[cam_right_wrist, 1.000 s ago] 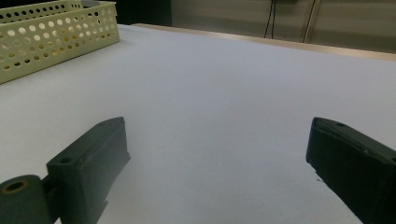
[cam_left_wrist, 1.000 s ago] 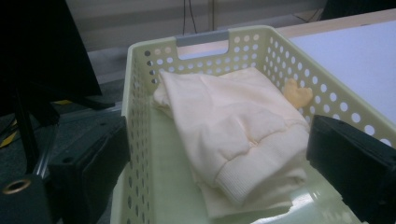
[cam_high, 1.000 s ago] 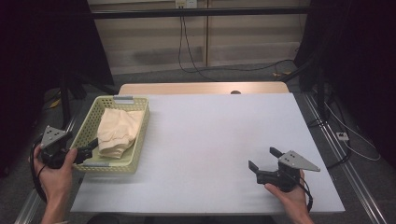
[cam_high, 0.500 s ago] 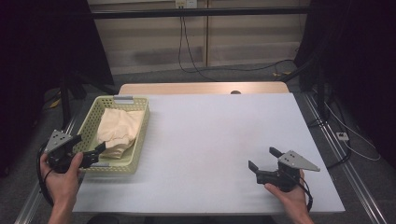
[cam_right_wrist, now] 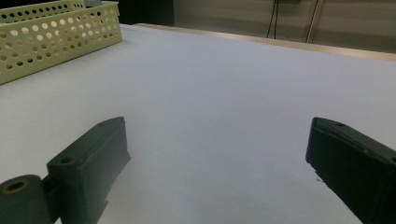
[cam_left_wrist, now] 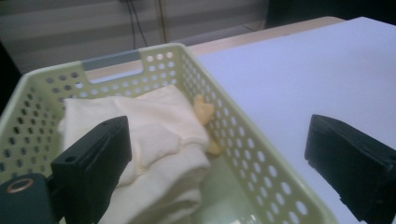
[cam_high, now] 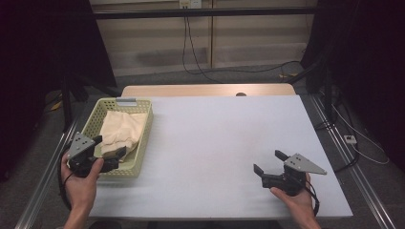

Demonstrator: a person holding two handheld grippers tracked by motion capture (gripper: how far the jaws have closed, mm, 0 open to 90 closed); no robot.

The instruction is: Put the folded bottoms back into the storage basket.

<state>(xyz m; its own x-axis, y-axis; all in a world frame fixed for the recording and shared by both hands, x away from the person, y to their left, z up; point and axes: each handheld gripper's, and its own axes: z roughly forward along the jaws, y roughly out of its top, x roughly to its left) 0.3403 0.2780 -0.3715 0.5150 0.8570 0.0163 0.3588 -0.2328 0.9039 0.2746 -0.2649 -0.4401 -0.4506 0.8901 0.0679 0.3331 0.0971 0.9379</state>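
Observation:
A pale green perforated basket (cam_high: 146,125) stands at the table's left side with a folded cream cloth (cam_high: 122,129) inside. My left gripper (cam_high: 108,146) hovers open at the basket's near end, above the cloth's near edge. In the left gripper view the cloth (cam_left_wrist: 154,135) and the basket's side wall (cam_left_wrist: 243,144) lie between the wide-apart jaws of the left gripper (cam_left_wrist: 219,126), and nothing is gripped. My right gripper (cam_high: 268,161) is open and empty, low over the white table (cam_high: 224,138) near its front right; in its own view the right gripper (cam_right_wrist: 218,126) frames bare tabletop.
The basket (cam_right_wrist: 56,37) shows far off at the upper left of the right gripper view. A wooden strip (cam_high: 205,90) runs along the table's far edge. Metal rails (cam_high: 344,152) flank the table, and cables (cam_high: 224,69) lie on the floor beyond.
My left gripper has moved right and forward, from beside the basket's near left corner to over its near end. The right gripper has stayed put.

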